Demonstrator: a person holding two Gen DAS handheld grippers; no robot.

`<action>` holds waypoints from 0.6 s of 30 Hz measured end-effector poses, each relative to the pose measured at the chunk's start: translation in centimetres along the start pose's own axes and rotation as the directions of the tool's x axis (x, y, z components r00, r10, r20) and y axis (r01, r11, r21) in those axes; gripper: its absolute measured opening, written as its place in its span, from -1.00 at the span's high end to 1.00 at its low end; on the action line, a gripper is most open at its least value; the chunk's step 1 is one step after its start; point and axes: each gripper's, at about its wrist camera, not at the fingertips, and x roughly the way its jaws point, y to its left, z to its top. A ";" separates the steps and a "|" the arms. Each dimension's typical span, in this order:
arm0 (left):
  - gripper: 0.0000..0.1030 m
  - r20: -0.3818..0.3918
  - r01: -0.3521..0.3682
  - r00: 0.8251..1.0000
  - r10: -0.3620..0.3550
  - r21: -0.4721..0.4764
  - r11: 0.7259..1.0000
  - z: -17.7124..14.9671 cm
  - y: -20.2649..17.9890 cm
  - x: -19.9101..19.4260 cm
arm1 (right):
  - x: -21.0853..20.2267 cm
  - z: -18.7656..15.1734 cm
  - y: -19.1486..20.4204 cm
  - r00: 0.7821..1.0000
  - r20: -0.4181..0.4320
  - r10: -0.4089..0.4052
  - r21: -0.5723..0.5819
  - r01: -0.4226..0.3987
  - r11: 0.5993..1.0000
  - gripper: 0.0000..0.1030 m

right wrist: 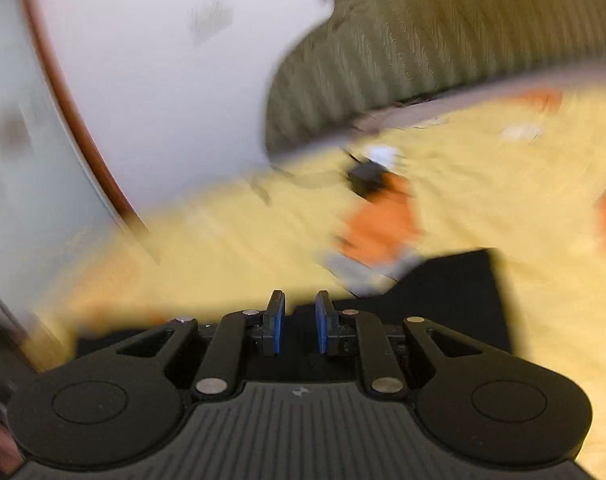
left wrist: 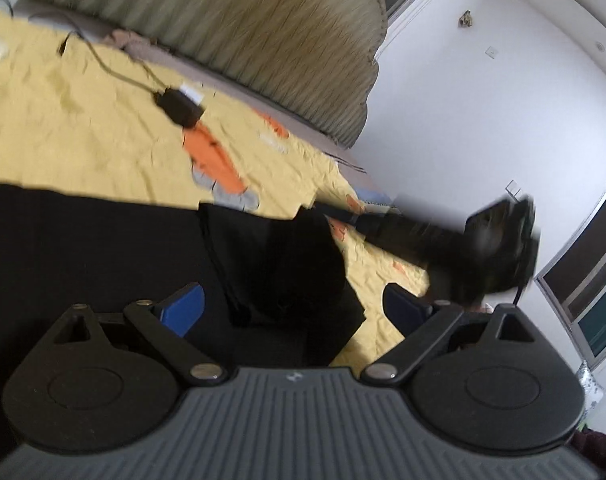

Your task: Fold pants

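Black pants (left wrist: 103, 248) lie spread over a yellow bedsheet (left wrist: 83, 120), with a folded lump near the middle of the left wrist view. My left gripper (left wrist: 293, 306) hovers just above them, jaws wide open, nothing between the blue pads (left wrist: 183, 308). In the right wrist view, which is smeared by motion, my right gripper (right wrist: 301, 300) shows only a narrow gap between its pads and no cloth pinched. The pants (right wrist: 443, 292) lie below and ahead of it. Its blurred body (left wrist: 499, 244) hangs at the bed's right side; a dark strip reaches from it toward the pants.
A black charger box (left wrist: 179, 106) with its cable rests on the sheet near an orange patch (left wrist: 211, 156). An olive ribbed headboard (left wrist: 243, 20) backs the bed. White walls and a window (left wrist: 591, 280) stand to the right. A brown door frame (right wrist: 75, 112) shows left.
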 end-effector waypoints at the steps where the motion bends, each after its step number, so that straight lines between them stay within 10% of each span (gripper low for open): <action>1: -0.84 -0.009 -0.003 1.000 0.003 -0.025 1.000 -0.2 0.6 0.2 | -0.7 0.6 -1.2 0.999 0.038 0.023 0.093 -0.027 0.995 0.69; 5: -0.84 -0.016 0.033 0.999 -0.036 -0.148 0.988 -0.3 2.4 0.4 | -2.8 -0.2 -4.1 0.987 0.027 -0.161 0.085 0.158 0.984 0.50; 9: -0.84 -0.002 0.098 0.995 -0.101 -0.234 0.967 0.5 2.6 1.7 | -4.7 -4.0 -4.9 0.984 -0.068 -0.162 0.059 0.166 0.984 0.50; 12: -0.86 0.001 0.111 0.993 -0.114 -0.257 0.960 1.3 2.1 3.5 | -6.0 -5.9 -5.9 0.998 -0.052 -0.031 0.231 0.042 0.972 0.31; 18: -0.86 -0.024 0.086 0.995 -0.097 -0.294 0.952 1.6 1.9 5.2 | -5.9 -9.6 -7.9 0.992 -0.010 0.126 0.570 -0.098 0.816 -0.22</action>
